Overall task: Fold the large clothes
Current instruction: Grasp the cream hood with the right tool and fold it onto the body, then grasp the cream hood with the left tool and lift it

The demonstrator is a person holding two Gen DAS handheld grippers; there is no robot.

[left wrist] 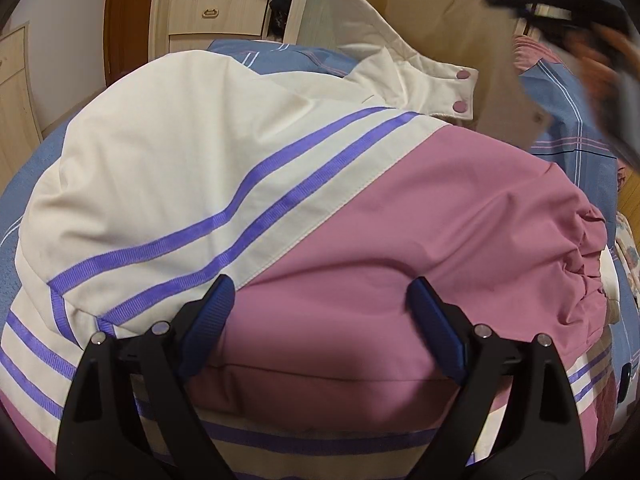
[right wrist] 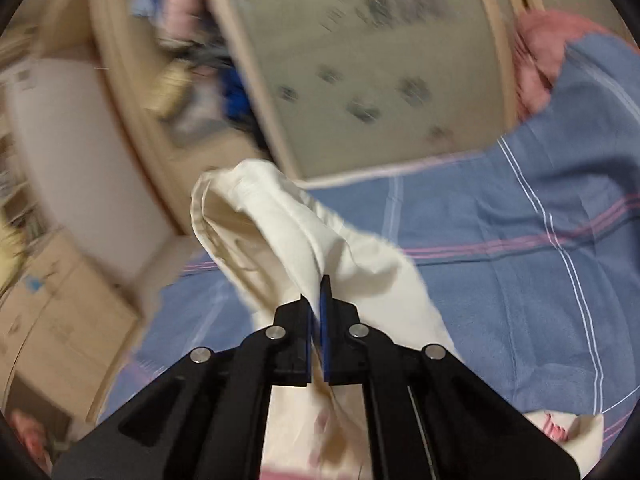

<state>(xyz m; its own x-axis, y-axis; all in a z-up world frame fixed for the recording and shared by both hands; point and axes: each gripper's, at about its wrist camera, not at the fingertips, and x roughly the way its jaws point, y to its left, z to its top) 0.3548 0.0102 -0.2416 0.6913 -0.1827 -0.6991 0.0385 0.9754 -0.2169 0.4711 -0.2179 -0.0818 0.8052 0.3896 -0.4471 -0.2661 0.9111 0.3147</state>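
Jacket: I see the cream-and-pink jacket (left wrist: pixel 304 208) lying puffed up on the bed, with two purple stripes running across the cream part and the pink panel toward the right.
Collar: a cream flap (left wrist: pixel 432 80) with two pink snap buttons lies at the jacket's far edge.
Left gripper: my left gripper (left wrist: pixel 320 300) sits low over the pink panel, its blue pads spread wide, nothing pinched between them.
Right gripper: my right gripper (right wrist: pixel 319 300) has its pads pressed together on a cream fold of the jacket (right wrist: pixel 288 232), which rises ahead of the fingers, raised above the bed.
Bed: a blue sheet (right wrist: pixel 500 280) with pink and white lines lies under everything.
Surroundings: a pale wooden wardrobe (left wrist: pixel 218 12) stands beyond the bed; the right view is blurred, so what looks like a patterned panel (right wrist: pixel 360 72) I can only call probable.
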